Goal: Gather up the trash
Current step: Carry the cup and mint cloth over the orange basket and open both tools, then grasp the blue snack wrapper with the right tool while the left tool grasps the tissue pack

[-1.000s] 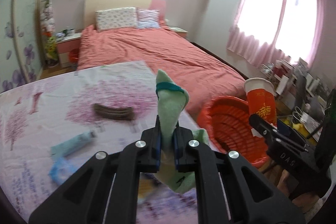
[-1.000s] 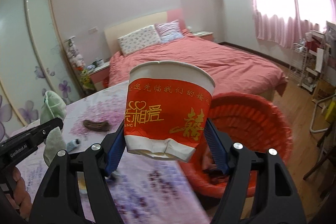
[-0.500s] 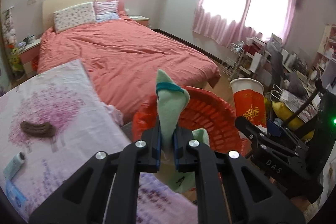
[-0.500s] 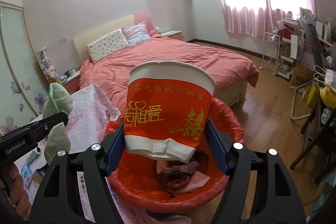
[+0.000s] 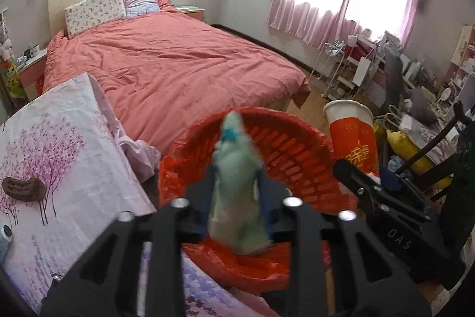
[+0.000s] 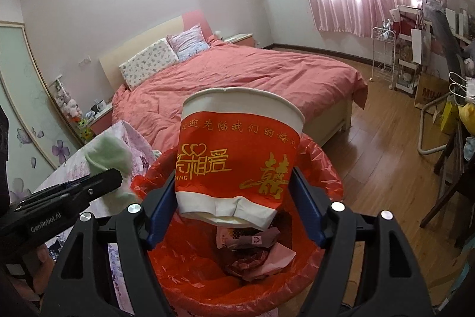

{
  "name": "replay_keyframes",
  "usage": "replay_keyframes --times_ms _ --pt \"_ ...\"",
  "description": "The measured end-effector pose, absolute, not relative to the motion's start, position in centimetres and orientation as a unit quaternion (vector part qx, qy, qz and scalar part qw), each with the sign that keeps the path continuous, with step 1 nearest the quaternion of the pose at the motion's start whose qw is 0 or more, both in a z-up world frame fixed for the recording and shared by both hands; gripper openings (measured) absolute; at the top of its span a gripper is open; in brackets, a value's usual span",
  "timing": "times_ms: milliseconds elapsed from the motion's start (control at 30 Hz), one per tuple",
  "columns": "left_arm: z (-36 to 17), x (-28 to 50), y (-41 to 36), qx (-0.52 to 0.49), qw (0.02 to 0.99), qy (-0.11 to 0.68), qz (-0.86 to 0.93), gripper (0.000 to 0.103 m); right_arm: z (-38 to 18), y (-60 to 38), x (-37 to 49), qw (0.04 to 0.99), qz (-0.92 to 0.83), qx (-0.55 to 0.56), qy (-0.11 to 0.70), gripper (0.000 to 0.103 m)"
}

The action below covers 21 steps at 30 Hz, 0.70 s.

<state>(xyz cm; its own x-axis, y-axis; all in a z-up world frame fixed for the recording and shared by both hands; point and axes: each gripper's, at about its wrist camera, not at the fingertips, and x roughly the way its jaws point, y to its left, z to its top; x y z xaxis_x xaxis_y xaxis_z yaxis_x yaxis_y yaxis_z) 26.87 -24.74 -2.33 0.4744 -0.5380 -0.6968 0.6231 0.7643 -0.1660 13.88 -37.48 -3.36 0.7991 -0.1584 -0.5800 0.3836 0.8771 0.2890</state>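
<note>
A pale green crumpled wad with a blue band (image 5: 234, 156) sits blurred between the fingers of my left gripper (image 5: 236, 184), whose jaws are opening and no longer pinch it. It hangs over the red plastic-lined basket (image 5: 297, 150). My right gripper (image 6: 234, 207) is shut on a red and white paper cup (image 6: 237, 156), held upright above the same basket (image 6: 323, 168). The cup (image 5: 353, 138) also shows at the right of the left wrist view. The wad (image 6: 108, 156) and left gripper (image 6: 89, 189) show at the left of the right wrist view.
Crumpled paper trash (image 6: 255, 251) lies inside the basket. A table with a floral cloth (image 5: 59, 153) stands to the left, bearing a brown hair clip (image 5: 23, 189). A red-covered bed (image 5: 178, 64) lies behind. Cluttered racks (image 5: 371, 64) and a dark chair stand at the right.
Both grippers swung right from over the table to over the red basket. The left jaws have spread apart, and the green wad is now blurred and loose between them.
</note>
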Motion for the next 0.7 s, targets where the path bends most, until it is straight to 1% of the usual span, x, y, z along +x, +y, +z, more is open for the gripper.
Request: replay_keyframes --times_ms 33,67,133,300,367,700 --pt "-2.6 27.1 -24.5 0.056 0.858 0.387 -0.333 0.042 -3.5 -37.8 14.0 0.926 -0.146 0.202 0.284 0.073" --pt "-2.8 27.2 -24.3 0.055 0.859 0.388 -0.330 0.044 -3.6 -37.8 14.0 0.924 -0.147 0.205 0.287 0.073" --pt "-3.0 27.6 -23.5 0.055 0.861 0.391 -0.321 0.047 -3.8 -38.1 13.9 0.921 -0.147 0.215 0.290 0.076" --pt "-2.6 27.7 -21.3 0.059 0.871 0.387 -0.297 0.050 -3.5 -37.4 13.7 0.922 -0.151 0.204 0.293 0.076" --pt "-2.2 27.4 -20.1 0.065 0.878 0.378 -0.286 0.054 -3.1 -36.7 13.6 0.924 -0.153 0.192 0.293 0.076" --pt "-0.6 25.4 -13.2 0.078 0.902 0.357 -0.230 0.058 -1.6 -32.3 14.2 0.935 -0.121 0.145 0.299 0.076"
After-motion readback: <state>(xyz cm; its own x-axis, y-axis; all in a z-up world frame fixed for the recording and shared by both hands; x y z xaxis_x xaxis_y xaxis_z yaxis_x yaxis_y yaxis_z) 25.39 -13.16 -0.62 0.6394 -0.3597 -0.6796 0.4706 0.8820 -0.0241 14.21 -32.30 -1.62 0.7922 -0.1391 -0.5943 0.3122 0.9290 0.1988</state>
